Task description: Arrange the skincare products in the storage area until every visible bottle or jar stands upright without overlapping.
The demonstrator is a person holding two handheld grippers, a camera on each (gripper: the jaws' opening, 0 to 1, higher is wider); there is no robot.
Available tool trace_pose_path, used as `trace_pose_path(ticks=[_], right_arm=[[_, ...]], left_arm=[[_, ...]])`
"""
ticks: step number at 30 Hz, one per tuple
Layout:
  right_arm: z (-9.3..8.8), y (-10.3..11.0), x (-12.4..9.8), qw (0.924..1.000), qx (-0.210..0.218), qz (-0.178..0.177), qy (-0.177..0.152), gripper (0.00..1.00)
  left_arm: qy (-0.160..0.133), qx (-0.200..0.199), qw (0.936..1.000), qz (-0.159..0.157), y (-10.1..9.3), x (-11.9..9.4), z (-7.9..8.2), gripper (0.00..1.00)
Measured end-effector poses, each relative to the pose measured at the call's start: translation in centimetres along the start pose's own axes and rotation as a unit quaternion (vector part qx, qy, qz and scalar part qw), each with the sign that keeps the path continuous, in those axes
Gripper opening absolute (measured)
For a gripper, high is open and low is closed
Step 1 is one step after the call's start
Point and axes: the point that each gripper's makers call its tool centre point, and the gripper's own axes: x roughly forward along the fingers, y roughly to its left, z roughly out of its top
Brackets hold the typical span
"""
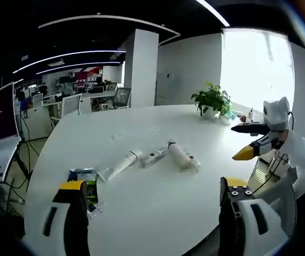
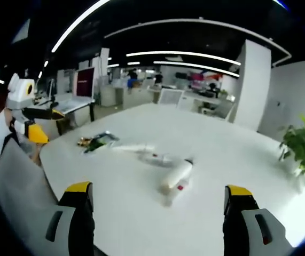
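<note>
Office desks, monitors and ceiling light strips fill the background behind a big white round table (image 1: 157, 202). Near its middle, well in from every edge, lie a white tube (image 1: 121, 164), a small flat box (image 1: 153, 157) and a fat white bottle (image 1: 180, 155), all on their sides in a loose row, so none of the standing-up work is done yet. A green packet (image 1: 88, 184) rests closer to the near edge, and a potted plant (image 1: 212, 100) stands by the far edge. Both the left gripper (image 1: 155, 210) and the right gripper (image 2: 160, 210) hover short of the table with jaws spread wide and nothing between them, probably ready for a first reach toward the bottle.
</note>
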Motion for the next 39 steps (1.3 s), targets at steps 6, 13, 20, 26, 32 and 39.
trace_pose_path(ticks=[6, 13, 20, 26, 32, 39], right_arm=[[-1.0, -0.9, 1.3, 0.9998, 0.001, -0.009, 0.016, 0.99], [-1.7, -1.3, 3.0, 0.9997, 0.006, -0.006, 0.023, 0.98], [-3.0, -1.2, 5.4, 0.9987, 0.026, 0.011, 0.042, 0.90], [-2.9, -1.0, 7.3, 0.9985, 0.019, 0.021, 0.048, 0.81], [-2.4, -0.4, 10.1, 0.9981, 0.014, 0.031, 0.052, 0.74], [-2.2, -0.6, 13.4, 0.9979, 0.012, 0.034, 0.054, 0.64]], left_arm=[[0.005, -0.004, 1.0000, -0.002, 0.4, 0.8, -0.5, 0.99], [0.013, -0.015, 0.9998, -0.001, 1.2, 1.5, -1.5, 0.99], [0.017, -0.026, 0.9995, -0.005, 1.7, 2.4, -2.2, 0.98], [0.015, -0.017, 0.9997, 0.004, 2.3, 2.8, -2.6, 0.97], [0.019, -0.032, 0.9992, -0.013, 2.0, 3.3, -3.5, 0.97], [0.020, -0.044, 0.9988, -0.008, 2.5, 2.9, -4.0, 0.98]])
